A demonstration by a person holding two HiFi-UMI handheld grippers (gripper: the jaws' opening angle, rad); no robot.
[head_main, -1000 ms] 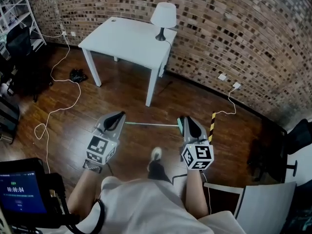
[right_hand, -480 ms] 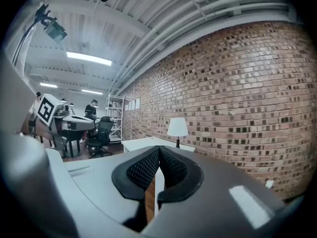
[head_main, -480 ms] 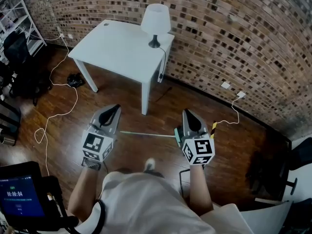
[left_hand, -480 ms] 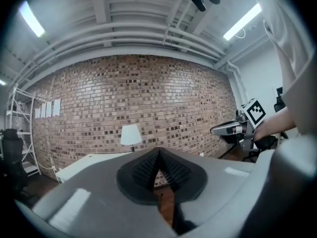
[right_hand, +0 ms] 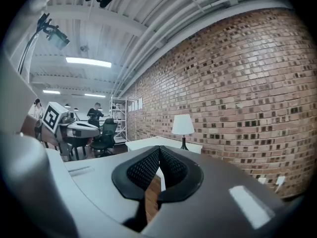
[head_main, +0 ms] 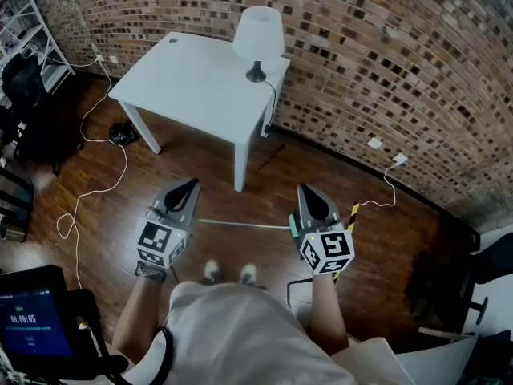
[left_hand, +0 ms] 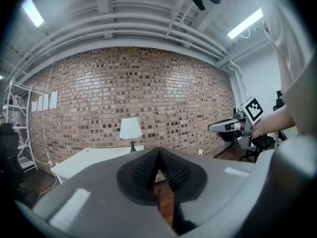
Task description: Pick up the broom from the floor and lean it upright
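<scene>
The broom (head_main: 240, 224) lies flat on the wooden floor in the head view, its thin pale-green handle running left to right just ahead of the person's feet. Its green head end (head_main: 293, 225) is partly hidden behind my right gripper. My left gripper (head_main: 191, 184) hovers above the handle's left end and my right gripper (head_main: 307, 189) above its right end, both well off the floor and pointing toward the wall. Both are shut with nothing between the jaws, as the left gripper view (left_hand: 158, 152) and the right gripper view (right_hand: 159, 149) show.
A white table (head_main: 200, 87) with a white lamp (head_main: 258, 34) stands against the brick wall ahead. A white cable (head_main: 104, 183) trails over the floor at left. A yellow-black striped bar (head_main: 351, 213) lies right of the broom. Office chairs (head_main: 24, 79) stand far left.
The person has stepped toward the table and both grippers moved forward with them. The broom now sits lower in view, beside the gripper bodies instead of at their tips.
</scene>
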